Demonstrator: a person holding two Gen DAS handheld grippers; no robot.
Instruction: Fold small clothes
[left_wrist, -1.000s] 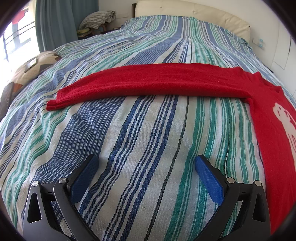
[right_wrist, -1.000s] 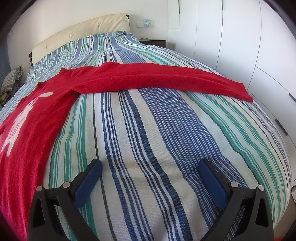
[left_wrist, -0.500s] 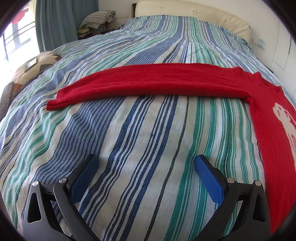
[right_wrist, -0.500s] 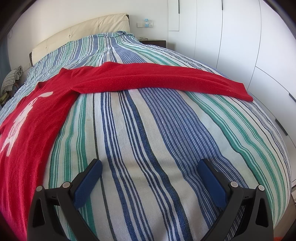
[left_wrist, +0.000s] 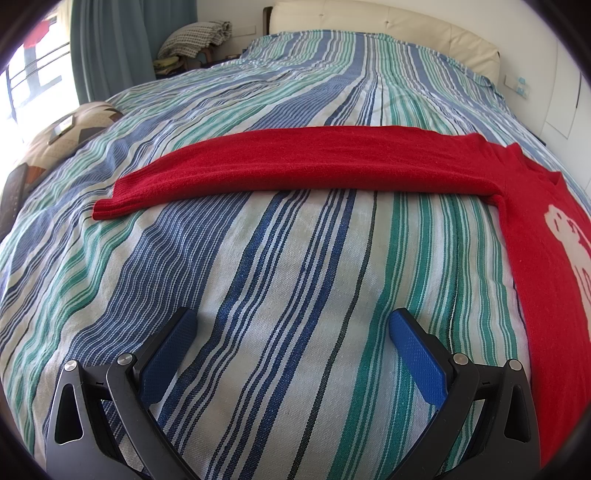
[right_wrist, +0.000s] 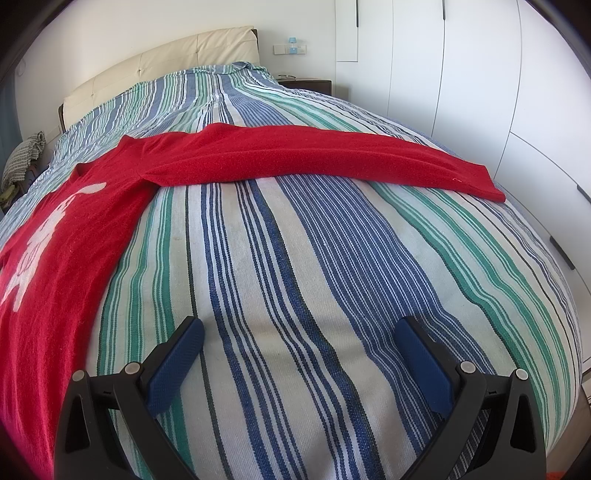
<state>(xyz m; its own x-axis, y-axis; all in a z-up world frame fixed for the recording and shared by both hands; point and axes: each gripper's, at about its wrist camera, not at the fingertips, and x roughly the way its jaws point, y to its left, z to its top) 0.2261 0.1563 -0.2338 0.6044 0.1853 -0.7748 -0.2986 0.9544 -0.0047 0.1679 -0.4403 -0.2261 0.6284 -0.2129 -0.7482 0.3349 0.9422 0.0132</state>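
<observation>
Striped bed (left_wrist: 288, 258) is carrying the red sweater (left_wrist: 295, 162), sleeves lying flat. We are holding left tongs (left_wrist: 291, 332) and right tongs (right_wrist: 299, 339) apart, empty, planning to pinch each cuff squarely.

Red knit sweater (left_wrist: 532, 236) lay flat and face up on the striped bedspread (left_wrist: 295, 280), both long sleeves stretched straight out to the sides. Left sleeve (left_wrist: 280, 166) ran across the stripes, smooth, ending in a ribbed cuff (left_wrist: 105, 208) near the bed's window side. Right sleeve (right_wrist: 332, 157) reached toward the wardrobe side, cuff (right_wrist: 487, 184) lying close to the mattress edge. Carried a white figure print (right_wrist: 40, 240) on the chest. Torso spread unfolded between the sleeves, only partly in view.
</observation>
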